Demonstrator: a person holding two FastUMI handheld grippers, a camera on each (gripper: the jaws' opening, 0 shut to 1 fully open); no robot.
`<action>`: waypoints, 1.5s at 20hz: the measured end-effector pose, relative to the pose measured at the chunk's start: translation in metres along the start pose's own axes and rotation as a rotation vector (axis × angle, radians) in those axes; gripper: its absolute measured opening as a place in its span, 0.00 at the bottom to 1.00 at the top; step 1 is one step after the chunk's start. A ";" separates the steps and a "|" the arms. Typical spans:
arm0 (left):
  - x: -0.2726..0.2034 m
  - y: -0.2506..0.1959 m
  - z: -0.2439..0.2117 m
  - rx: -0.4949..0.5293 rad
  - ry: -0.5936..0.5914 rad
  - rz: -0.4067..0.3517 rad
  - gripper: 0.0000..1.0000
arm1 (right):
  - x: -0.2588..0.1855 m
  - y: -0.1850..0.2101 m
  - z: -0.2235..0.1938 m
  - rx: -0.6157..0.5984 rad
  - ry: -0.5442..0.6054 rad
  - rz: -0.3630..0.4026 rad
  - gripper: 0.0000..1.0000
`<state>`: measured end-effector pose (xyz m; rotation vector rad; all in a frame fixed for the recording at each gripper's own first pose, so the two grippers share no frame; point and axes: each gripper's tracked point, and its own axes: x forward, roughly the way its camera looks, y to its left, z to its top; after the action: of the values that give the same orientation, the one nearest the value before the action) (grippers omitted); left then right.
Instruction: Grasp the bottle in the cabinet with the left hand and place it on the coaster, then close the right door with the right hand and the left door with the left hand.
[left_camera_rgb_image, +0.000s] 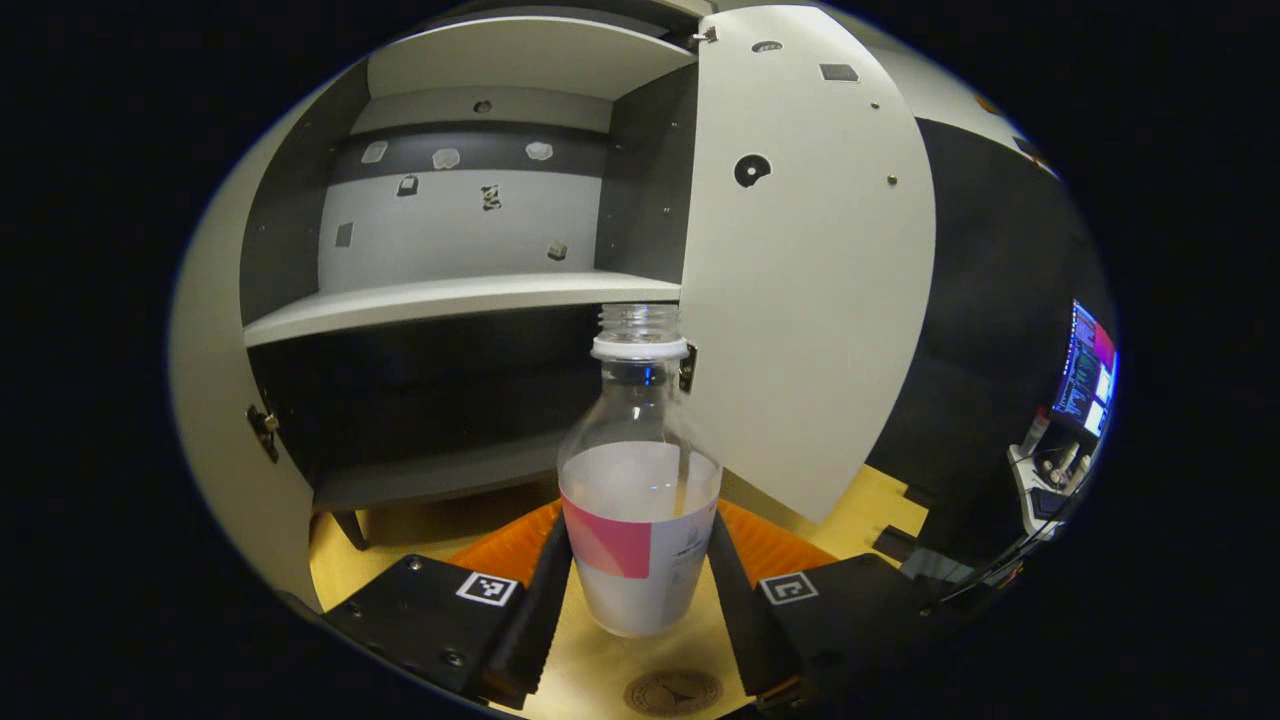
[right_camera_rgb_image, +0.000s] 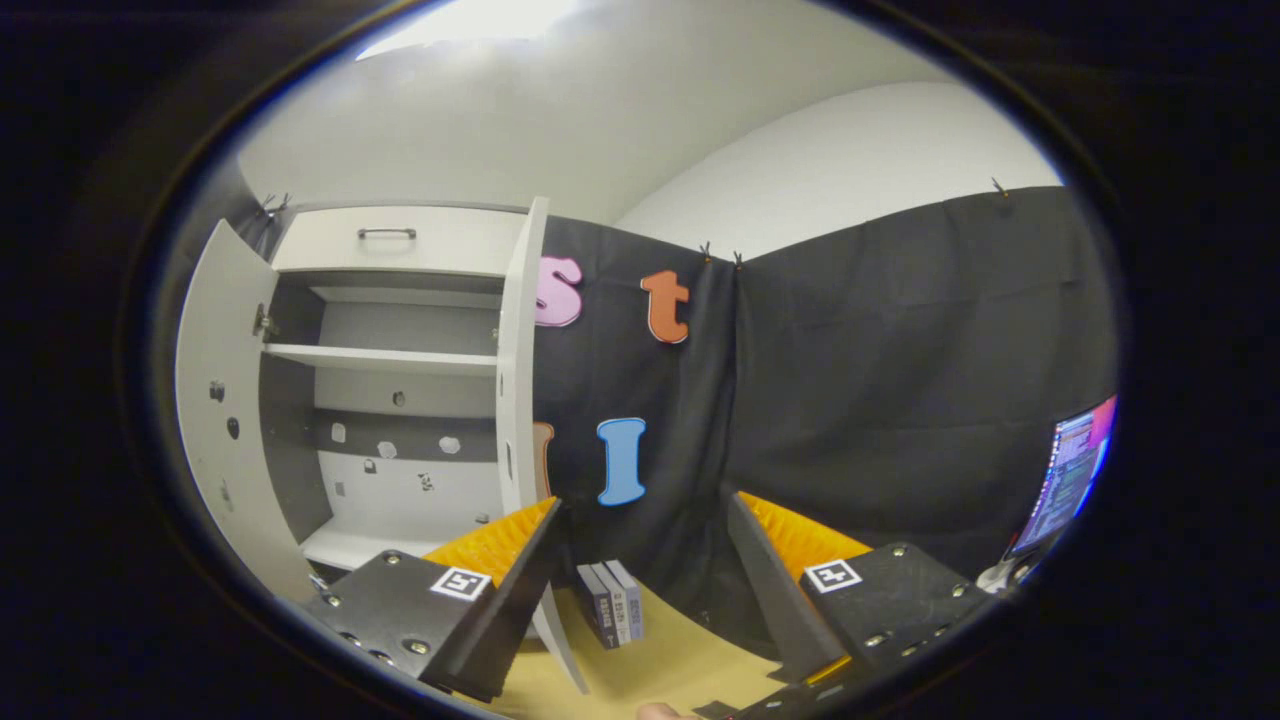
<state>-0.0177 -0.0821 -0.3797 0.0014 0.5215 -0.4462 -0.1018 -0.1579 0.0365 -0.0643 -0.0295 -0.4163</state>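
left gripper view showed the left gripper clamped on a clear uncapped plastic bottle, half-full of milky liquid, above the round coaster at 6 o'clock; the right gripper gaped empty.

Recording booth, black cloth wall, monitor

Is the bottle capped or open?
Open. In the left gripper view the bottle stands upright between the left gripper fingers with bare neck threads and no cap.
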 end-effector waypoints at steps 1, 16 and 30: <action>0.001 0.002 -0.004 -0.012 0.003 0.005 0.73 | 0.000 0.000 0.000 0.002 -0.001 0.003 0.98; -0.007 -0.010 -0.114 -0.114 0.189 -0.060 0.76 | 0.014 0.012 -0.008 -0.019 0.012 0.032 0.98; -0.025 -0.034 -0.167 -0.041 0.215 -0.095 0.77 | 0.008 0.012 -0.011 -0.041 0.041 0.025 0.98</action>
<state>-0.1307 -0.0835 -0.5089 -0.0152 0.7446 -0.5315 -0.0899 -0.1508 0.0250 -0.0960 0.0205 -0.3934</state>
